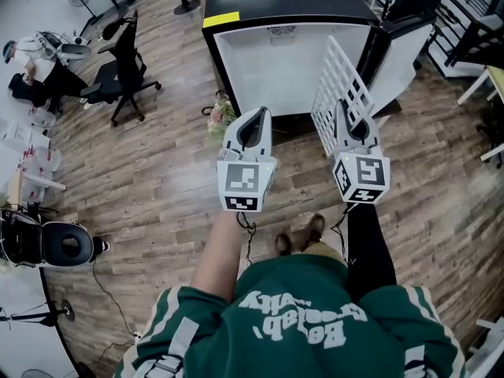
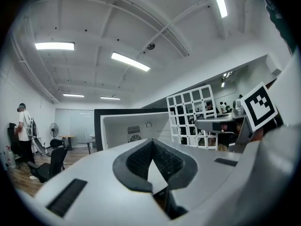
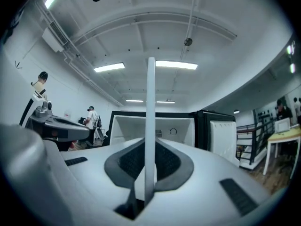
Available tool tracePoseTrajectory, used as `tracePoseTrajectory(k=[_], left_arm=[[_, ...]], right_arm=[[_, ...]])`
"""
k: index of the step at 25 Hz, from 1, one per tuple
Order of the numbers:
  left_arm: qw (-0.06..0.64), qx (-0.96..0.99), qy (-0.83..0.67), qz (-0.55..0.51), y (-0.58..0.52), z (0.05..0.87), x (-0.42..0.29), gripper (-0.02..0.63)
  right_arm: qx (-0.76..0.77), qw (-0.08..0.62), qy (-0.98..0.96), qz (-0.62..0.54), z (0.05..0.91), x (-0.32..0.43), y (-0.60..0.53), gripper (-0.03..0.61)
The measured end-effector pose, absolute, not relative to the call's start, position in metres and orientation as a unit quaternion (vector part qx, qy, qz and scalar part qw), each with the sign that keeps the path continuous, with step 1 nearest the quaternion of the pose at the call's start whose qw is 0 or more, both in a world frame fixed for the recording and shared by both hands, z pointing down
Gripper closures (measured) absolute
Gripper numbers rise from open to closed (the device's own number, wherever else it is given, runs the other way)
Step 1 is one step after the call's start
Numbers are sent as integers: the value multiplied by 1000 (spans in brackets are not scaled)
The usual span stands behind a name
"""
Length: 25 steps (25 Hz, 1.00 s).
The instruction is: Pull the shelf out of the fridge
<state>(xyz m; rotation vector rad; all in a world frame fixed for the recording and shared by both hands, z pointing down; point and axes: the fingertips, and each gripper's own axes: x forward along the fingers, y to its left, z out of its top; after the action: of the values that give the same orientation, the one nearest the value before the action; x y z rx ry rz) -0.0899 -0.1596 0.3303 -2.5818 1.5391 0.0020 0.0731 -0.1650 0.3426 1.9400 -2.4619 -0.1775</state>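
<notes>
One gripper alone has the shelf (image 1: 340,85). The right gripper (image 1: 349,115) is clamped on its near edge, and in the right gripper view the shelf (image 3: 150,102) runs edge-on straight up between the jaws. The white grid stands on edge, its long axis leaning up and away from the jaws toward the open fridge (image 1: 260,69). It appears to be outside the cavity, in front of its right side. The left gripper (image 1: 253,116), jaws together on nothing, hovers just to the left, apart from the shelf. Both arms reach forward, with the grippers side by side. The pull looks all but finished.
</notes>
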Motion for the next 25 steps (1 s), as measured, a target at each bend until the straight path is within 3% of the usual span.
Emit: tracePoseTrajectory(k=[7, 25], left_arm=[[69, -858, 509, -3, -161, 334, -82, 598], [68, -854, 515, -7, -166, 336, -84, 598]], right_arm=[[617, 33, -781, -93, 342, 69, -164, 541], [604, 22, -791, -91, 342, 62, -171, 541]])
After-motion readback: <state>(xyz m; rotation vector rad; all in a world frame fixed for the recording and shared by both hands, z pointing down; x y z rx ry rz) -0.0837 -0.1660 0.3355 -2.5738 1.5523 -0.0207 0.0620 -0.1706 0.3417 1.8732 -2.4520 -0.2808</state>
